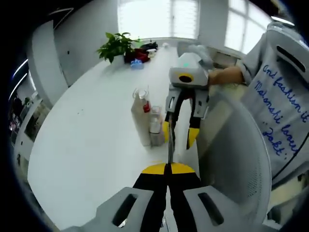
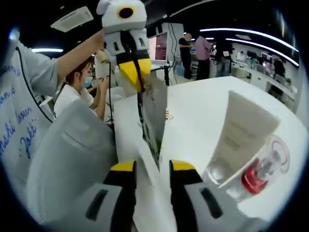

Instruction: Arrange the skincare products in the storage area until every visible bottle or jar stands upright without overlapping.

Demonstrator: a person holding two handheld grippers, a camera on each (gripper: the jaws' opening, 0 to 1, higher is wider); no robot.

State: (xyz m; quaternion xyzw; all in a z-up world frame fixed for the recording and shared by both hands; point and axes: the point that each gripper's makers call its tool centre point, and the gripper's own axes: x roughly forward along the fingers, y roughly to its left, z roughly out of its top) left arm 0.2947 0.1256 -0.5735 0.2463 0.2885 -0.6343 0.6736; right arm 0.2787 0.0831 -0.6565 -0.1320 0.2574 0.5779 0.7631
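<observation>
1. Landmark: white tube (image 1: 141,123), standing upright on the white desk (image 1: 87,140); also seen close in the right gripper view (image 2: 241,135).
2. Clear bottle with red collar (image 1: 146,107): upright, touching the tube. In the right gripper view (image 2: 263,171) it sits tight against the tube's base.
3. A second small clear bottle (image 1: 155,126): upright, just beside the tube, on its side toward the tools.
4. Thin flat sheet or panel (image 2: 155,116): stands on edge near the tube, between the two tools. What it is cannot be told.
5. Left tool (image 1: 168,169): jaws narrow, nearly closed on the sheet's edge.
6. Right tool (image 2: 147,166): jaws narrowly parted, sheet edge running between them; whether it is actually gripped cannot be told.
7. Status, judged: the three containers stand, but crowded together; spacing them apart and settling the sheet appear to be left.
8. Potted plant (image 1: 116,46): well beyond the tube, at the desk's far end.
</observation>
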